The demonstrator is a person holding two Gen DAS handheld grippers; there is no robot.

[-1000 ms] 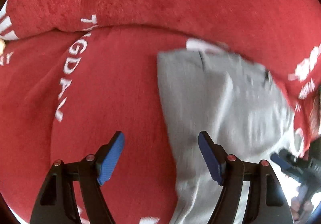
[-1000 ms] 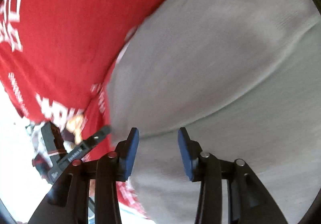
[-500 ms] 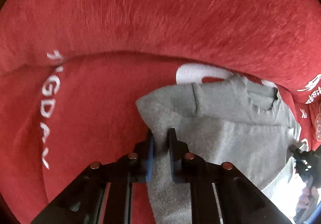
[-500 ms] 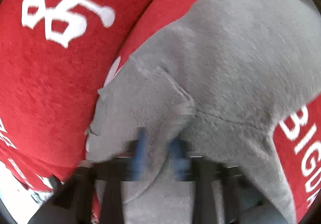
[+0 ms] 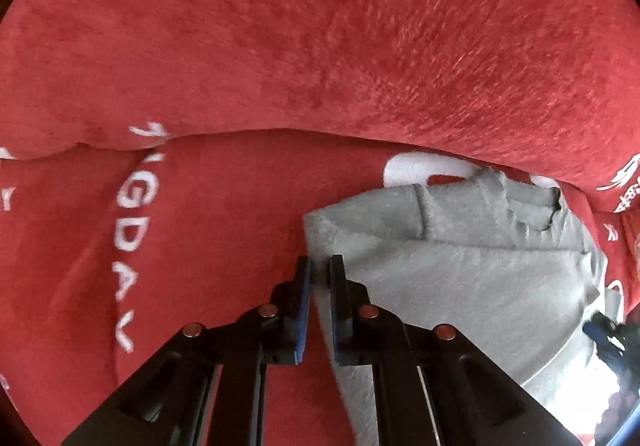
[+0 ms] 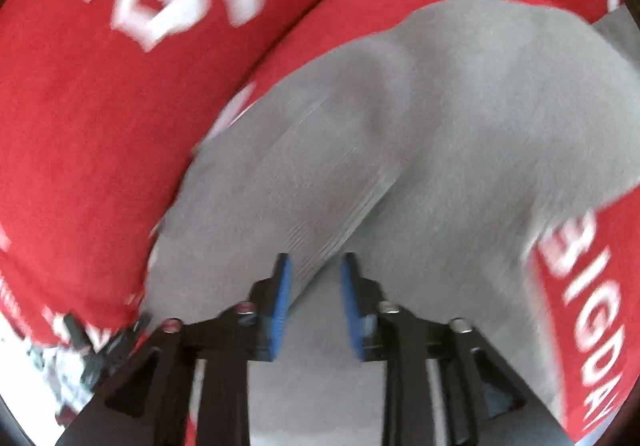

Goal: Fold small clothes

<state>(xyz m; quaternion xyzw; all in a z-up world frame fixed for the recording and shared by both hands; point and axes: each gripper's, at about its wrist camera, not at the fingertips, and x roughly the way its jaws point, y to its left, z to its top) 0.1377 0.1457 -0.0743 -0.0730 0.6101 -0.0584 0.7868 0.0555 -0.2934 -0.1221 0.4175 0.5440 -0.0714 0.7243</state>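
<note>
Garment: grey garment (image 5: 460, 286) lies on red cushion (image 5: 220, 246).
Left gripper (image 5: 320, 270): clenched on garment's left edge.
Right gripper (image 6: 316, 270): jaws opening, a grey fold between them, pads not pressing.

A second ago the left gripper (image 5: 320, 270) stands wide open above the red blanket (image 5: 224, 230), with the grey garment (image 5: 460, 286) beside its right finger. Now its blue pads are pinched on the garment's left edge, just below the corner, and the cloth lies crisp instead of smeared. The right gripper (image 6: 316, 266) has travelled across the same garment (image 6: 440, 118): earlier it sits over plain grey cloth near the blanket's edge, now near a raised fold. Half a second ago its pads nearly meet on that fold; now its jaws are opening, the fold's edge between them but not pressed.
</note>
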